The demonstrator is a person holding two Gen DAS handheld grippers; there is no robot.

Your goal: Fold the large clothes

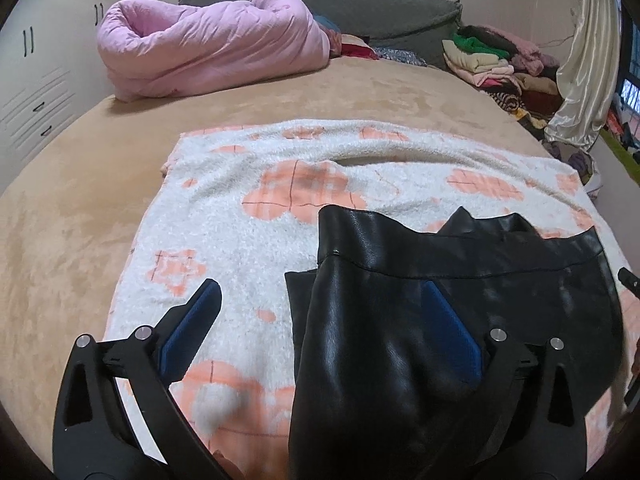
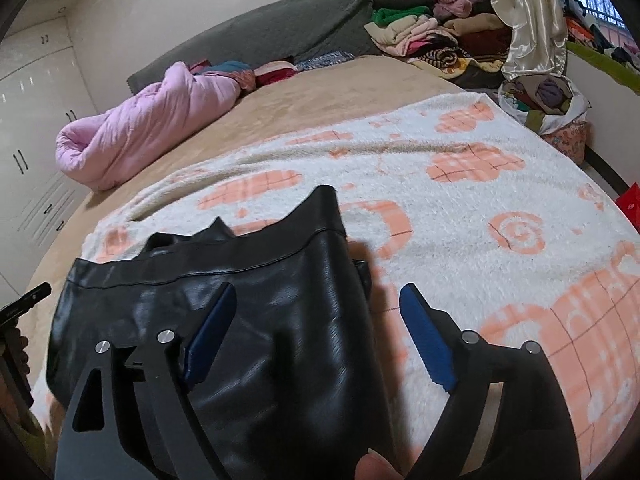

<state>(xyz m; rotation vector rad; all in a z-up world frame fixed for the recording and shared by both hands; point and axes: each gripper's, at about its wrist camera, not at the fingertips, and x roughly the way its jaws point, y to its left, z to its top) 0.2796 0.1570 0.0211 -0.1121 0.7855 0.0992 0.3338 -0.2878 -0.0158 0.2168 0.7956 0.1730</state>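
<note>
A black leather-look garment [image 1: 420,300] lies on a white blanket with orange flowers [image 1: 248,216] on the bed; its waistband end points away from me. My left gripper [image 1: 320,292] is open, its fingers straddling the garment's left edge, one pad on the blanket, one over the garment. In the right wrist view the same garment [image 2: 248,280] lies at the lower left on the blanket [image 2: 460,200]. My right gripper [image 2: 316,296] is open and straddles the garment's right edge. Neither gripper holds anything.
A rolled pink quilt [image 1: 208,48] lies at the far left of the tan bed [image 1: 80,200]. A grey headboard cushion [image 1: 340,4] stands behind. A pile of clothes [image 1: 500,64] sits at the far right. A white wardrobe [image 1: 32,80] stands on the left.
</note>
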